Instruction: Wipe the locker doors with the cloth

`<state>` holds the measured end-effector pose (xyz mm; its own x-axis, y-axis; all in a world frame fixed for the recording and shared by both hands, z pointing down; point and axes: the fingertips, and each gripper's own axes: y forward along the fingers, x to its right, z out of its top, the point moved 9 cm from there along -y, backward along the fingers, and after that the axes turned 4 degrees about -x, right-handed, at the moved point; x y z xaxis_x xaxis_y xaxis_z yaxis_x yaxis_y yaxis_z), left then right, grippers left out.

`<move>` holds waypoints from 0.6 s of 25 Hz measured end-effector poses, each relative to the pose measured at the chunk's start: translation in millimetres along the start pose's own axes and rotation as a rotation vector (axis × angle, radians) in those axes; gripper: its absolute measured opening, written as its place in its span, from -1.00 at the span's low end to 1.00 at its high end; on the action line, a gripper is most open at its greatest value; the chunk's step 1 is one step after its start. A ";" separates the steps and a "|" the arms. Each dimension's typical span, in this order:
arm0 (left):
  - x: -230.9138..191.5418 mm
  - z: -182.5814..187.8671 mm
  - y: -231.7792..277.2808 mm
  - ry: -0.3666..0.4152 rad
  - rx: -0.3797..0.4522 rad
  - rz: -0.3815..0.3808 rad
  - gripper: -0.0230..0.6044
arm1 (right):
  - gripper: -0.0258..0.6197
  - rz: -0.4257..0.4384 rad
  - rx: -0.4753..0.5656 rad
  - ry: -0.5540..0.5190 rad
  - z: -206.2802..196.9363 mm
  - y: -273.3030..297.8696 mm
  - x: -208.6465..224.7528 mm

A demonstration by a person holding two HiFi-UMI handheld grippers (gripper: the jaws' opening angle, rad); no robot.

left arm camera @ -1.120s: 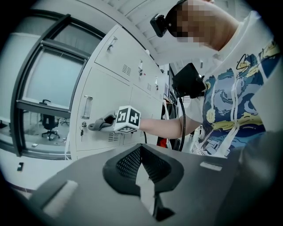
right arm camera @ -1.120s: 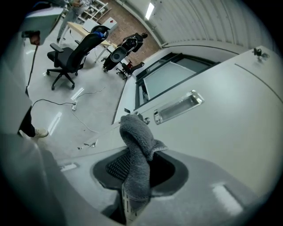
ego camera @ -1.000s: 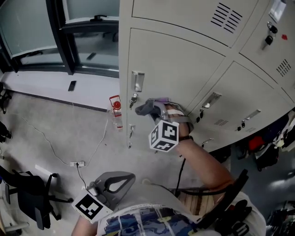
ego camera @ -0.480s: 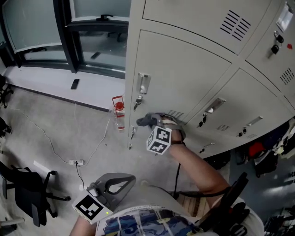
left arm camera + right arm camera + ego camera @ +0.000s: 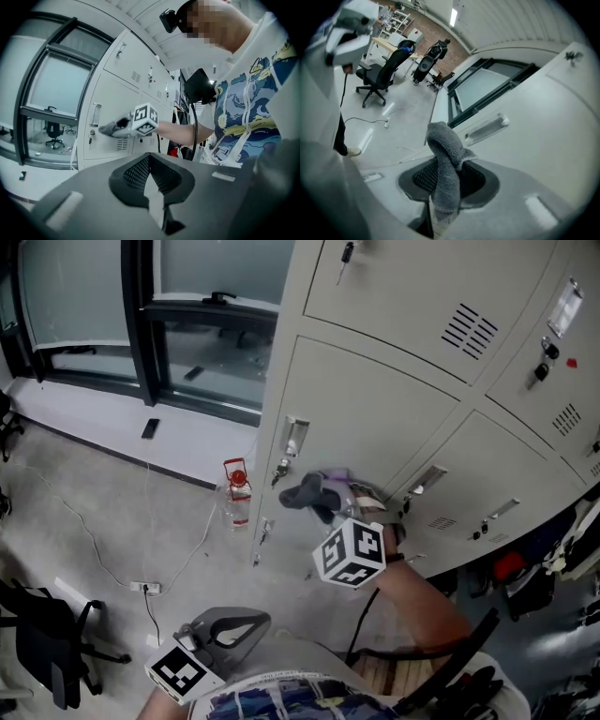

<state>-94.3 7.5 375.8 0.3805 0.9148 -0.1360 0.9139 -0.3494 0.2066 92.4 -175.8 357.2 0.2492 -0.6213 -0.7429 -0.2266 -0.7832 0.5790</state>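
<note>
The beige locker door (image 5: 375, 409) has a metal handle (image 5: 294, 439) at its left edge. My right gripper (image 5: 323, 501) is shut on a grey cloth (image 5: 307, 493), held at the door face just below and right of that handle. In the right gripper view the cloth (image 5: 446, 159) sticks up out of the right gripper (image 5: 444, 187), with the door (image 5: 543, 122) close on the right. My left gripper (image 5: 246, 622) hangs low by my body, shut and empty, away from the lockers. From the left gripper (image 5: 152, 187) I see the cloth (image 5: 112, 127) at the door.
More locker doors (image 5: 506, 493) run to the right, with keys and handles standing proud. A red-capped bottle (image 5: 234, 488) stands on the floor by the locker's left corner. A power strip (image 5: 145, 587) with cables and an office chair (image 5: 47, 643) lie left. A window (image 5: 75, 287) fills the back.
My right gripper has shifted the cloth slightly over the door below the handle, and its marker cube now sits lower. The left gripper has stayed put.
</note>
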 end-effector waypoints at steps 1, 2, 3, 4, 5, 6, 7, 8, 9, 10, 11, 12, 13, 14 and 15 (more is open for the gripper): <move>-0.1 0.9 0.3 0.003 0.003 -0.004 -0.92 | -0.58 -0.047 0.025 0.003 9.0 -18.4 18.2; -0.1 2.0 0.8 0.007 0.007 -0.010 -0.92 | -0.58 -0.096 0.047 0.003 16.8 -35.6 36.1; 0.2 2.6 1.1 0.012 0.010 -0.016 -0.92 | -0.58 -0.147 0.063 -0.004 23.7 -51.2 52.9; 0.6 2.8 1.1 0.016 0.012 -0.021 -0.92 | -0.58 -0.196 0.075 -0.016 30.1 -65.1 67.9; 1.1 2.4 0.7 0.017 0.015 -0.025 -0.92 | -0.58 -0.242 0.085 -0.030 36.3 -77.2 81.4; 1.4 1.8 -0.1 0.014 0.018 -0.028 -0.92 | -0.58 -0.285 0.094 -0.043 42.4 -87.5 93.6; 1.6 1.1 -1.1 0.010 0.019 -0.031 -0.92 | -0.58 -0.328 0.099 -0.058 48.4 -95.9 104.7; 1.7 0.7 -2.0 0.007 0.020 -0.034 -0.92 | -0.58 -0.368 0.099 -0.071 53.7 -102.2 115.0; 1.9 0.5 -2.7 0.005 0.020 -0.036 -0.92 | -0.58 -0.405 0.094 -0.082 58.1 -106.3 124.4; 2.3 0.8 -3.4 0.007 0.021 -0.038 -0.92 | -0.58 -0.436 0.085 -0.090 61.7 -108.3 133.0; 2.8 1.4 -4.2 0.010 0.024 -0.040 -0.92 | -0.58 -0.460 0.074 -0.095 64.6 -108.6 140.6; 3.3 1.9 -5.3 0.012 0.028 -0.040 -0.92 | -0.58 -0.475 0.065 -0.096 66.4 -107.2 147.0; 3.5 2.0 -6.6 0.011 0.032 -0.037 -0.92 | -0.57 -0.481 0.057 -0.094 67.1 -103.8 152.0; 3.5 1.7 -7.9 0.008 0.034 -0.033 -0.92 | -0.58 -0.478 0.050 -0.090 66.6 -98.6 155.6; 3.5 1.0 -9.1 0.005 0.034 -0.029 -0.92 | -0.58 -0.475 0.043 -0.088 65.6 -92.6 157.5</move>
<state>-101.2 13.6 372.4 0.3534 0.9255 -0.1365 0.9288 -0.3297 0.1693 90.8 -199.6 164.6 0.2541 -0.1890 -0.9485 -0.1464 -0.9769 0.1554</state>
